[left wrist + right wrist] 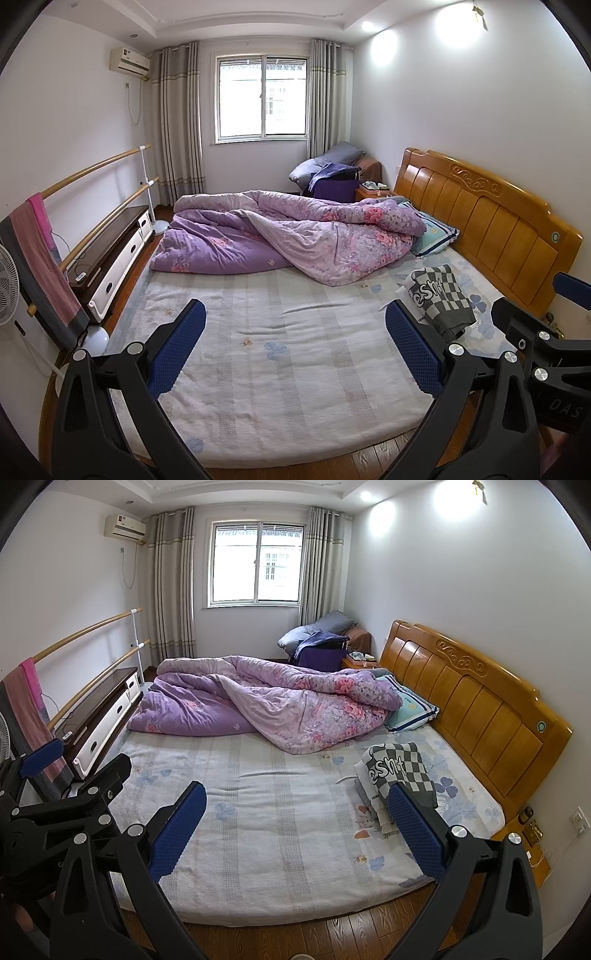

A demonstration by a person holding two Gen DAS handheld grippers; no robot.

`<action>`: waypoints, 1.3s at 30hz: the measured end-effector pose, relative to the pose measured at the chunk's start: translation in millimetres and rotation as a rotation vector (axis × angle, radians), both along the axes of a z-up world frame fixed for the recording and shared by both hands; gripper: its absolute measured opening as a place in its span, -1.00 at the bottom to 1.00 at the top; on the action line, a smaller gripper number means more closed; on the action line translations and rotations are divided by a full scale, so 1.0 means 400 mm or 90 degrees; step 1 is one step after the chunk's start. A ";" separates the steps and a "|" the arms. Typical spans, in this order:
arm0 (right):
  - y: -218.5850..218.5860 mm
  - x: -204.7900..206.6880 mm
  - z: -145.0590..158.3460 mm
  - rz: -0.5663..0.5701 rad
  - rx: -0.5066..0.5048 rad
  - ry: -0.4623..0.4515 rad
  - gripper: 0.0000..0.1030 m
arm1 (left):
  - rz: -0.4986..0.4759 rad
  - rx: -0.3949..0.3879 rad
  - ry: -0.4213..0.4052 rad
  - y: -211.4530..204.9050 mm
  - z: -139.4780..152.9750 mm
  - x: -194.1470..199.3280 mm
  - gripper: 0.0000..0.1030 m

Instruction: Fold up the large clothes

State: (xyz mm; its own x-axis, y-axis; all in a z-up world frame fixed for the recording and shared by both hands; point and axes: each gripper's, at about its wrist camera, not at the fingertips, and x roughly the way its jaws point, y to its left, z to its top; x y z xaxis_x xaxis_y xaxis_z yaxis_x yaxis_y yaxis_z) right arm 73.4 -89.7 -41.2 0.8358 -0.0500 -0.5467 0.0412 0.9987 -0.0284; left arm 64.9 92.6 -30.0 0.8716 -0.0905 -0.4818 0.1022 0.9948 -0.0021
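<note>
- Two grippers hang over the near edge of the bed, both spread wide and holding nothing: the left gripper and the right gripper each have their blue pads well apart, with only the mattress cover showing between them.
- One small pile of clothes lies on the bed near the wooden headboard, off to the right. On top is a black-and-white checked garment with large lettering; paler layers show beneath it in the right wrist view.
- That pile looks compact and roughly squared, so it may already be folded, though its edges are uneven and I cannot tell how neatly.
- Nothing is spread flat on the open part of the mattress for folding.
- A purple floral quilt lies bunched along the far side of the bed, partly covering a pillow; it is bedding, not clothing.
- As a judgement, the scene fits either a finished stack set aside or garments gathered and waiting to be laid out; the pictures do not settle which.
</note>
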 end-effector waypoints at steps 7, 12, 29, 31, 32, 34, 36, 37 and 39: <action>0.004 0.002 -0.003 0.000 0.000 0.002 0.85 | 0.000 0.000 0.002 0.000 0.001 0.001 0.91; 0.004 0.014 -0.008 0.003 -0.003 0.004 0.85 | -0.001 0.000 0.001 0.000 0.002 0.001 0.90; 0.015 0.036 -0.013 0.005 -0.009 0.003 0.85 | -0.001 -0.004 0.000 0.014 -0.014 0.013 0.90; 0.018 0.047 -0.018 0.007 -0.008 0.004 0.85 | 0.000 -0.003 0.001 0.017 -0.017 0.019 0.90; 0.019 0.057 -0.019 0.009 -0.007 0.007 0.85 | 0.001 -0.002 0.002 0.019 -0.021 0.022 0.90; 0.021 0.076 -0.029 0.013 -0.006 0.011 0.85 | 0.006 -0.001 0.006 0.024 -0.033 0.032 0.90; 0.032 0.107 -0.036 0.022 -0.006 0.018 0.85 | 0.012 -0.005 0.016 0.040 -0.043 0.059 0.90; 0.038 0.121 -0.042 0.027 -0.006 0.022 0.85 | 0.016 -0.009 0.024 0.047 -0.051 0.068 0.90; 0.057 0.155 -0.053 0.043 -0.007 0.032 0.85 | 0.028 -0.016 0.041 0.069 -0.067 0.098 0.90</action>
State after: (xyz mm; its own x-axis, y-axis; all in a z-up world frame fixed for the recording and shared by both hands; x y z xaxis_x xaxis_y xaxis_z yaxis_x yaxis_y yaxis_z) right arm 135.2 -67.0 -62.2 0.8087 -0.0016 -0.5882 -0.0275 0.9988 -0.0405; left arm 104.0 120.3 -56.7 0.8422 -0.0658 -0.5351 0.0573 0.9978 -0.0325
